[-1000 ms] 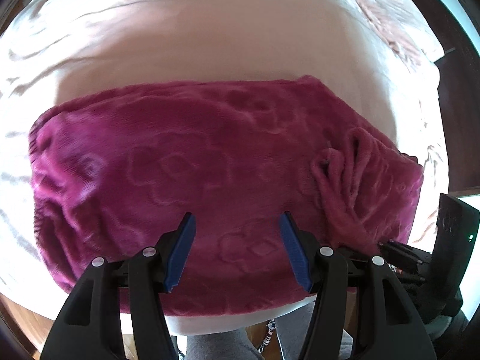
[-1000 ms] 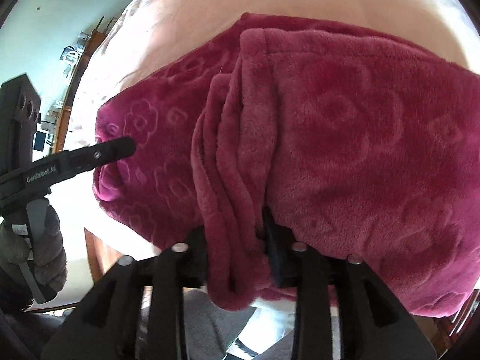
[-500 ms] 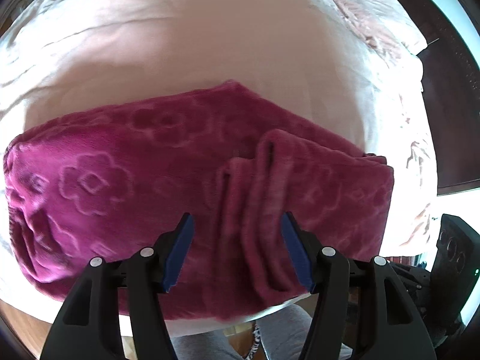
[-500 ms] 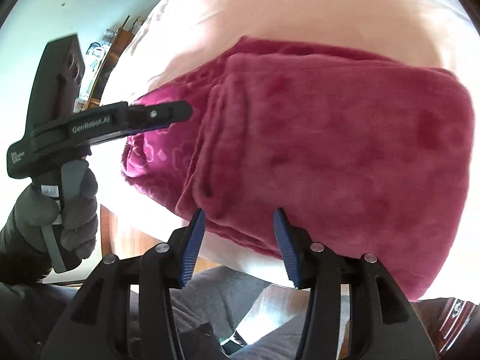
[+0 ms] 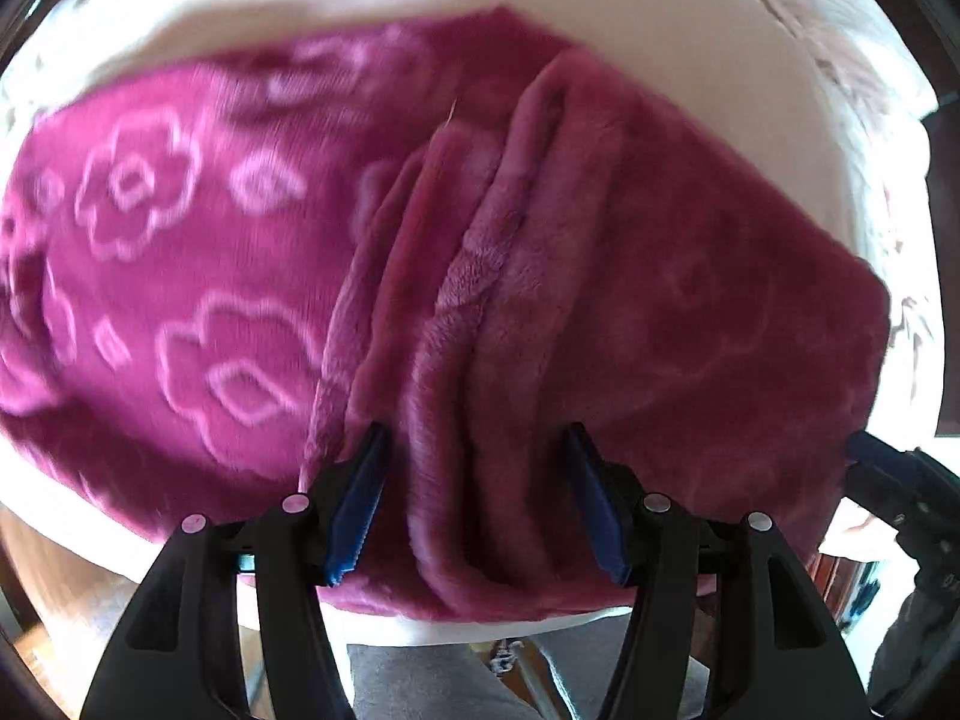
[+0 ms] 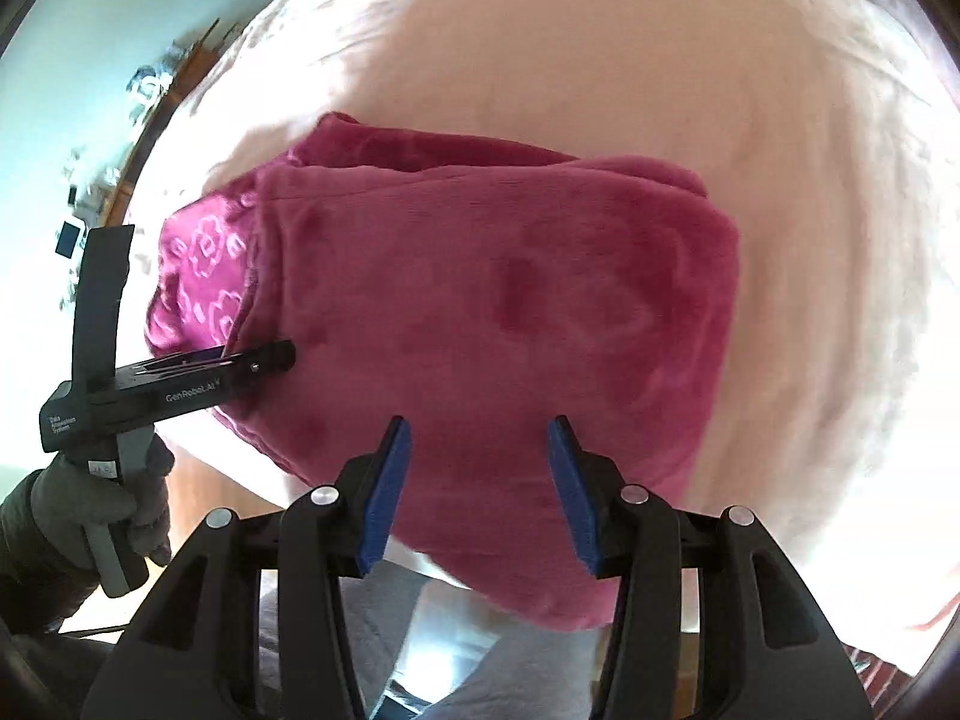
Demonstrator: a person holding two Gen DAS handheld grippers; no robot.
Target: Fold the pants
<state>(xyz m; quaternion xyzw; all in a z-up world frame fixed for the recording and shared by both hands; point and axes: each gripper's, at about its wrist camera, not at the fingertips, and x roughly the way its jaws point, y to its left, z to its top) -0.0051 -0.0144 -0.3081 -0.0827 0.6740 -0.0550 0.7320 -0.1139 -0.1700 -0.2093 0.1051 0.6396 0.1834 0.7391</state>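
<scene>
Left gripper [image 5: 474, 504]: jaws spread wide, blue pads either side of a bunched ridge of folds at the near edge of the pants [image 5: 420, 276], straddling it, nothing clamped. Right gripper [image 6: 474, 492]: jaws just as wide, poised over the near side of the folded bundle, gripping nothing; whether the pads touch the fleece I cannot tell. Moving outward, the magenta fleece pants lie folded on the pale pink bed sheet [image 6: 600, 60], flower embossing showing on the left portion, smoother layer folded across the right. In the right wrist view, a gloved hand [image 6: 90, 510] holds the left gripper's handle, its tip against the fold's edge.
</scene>
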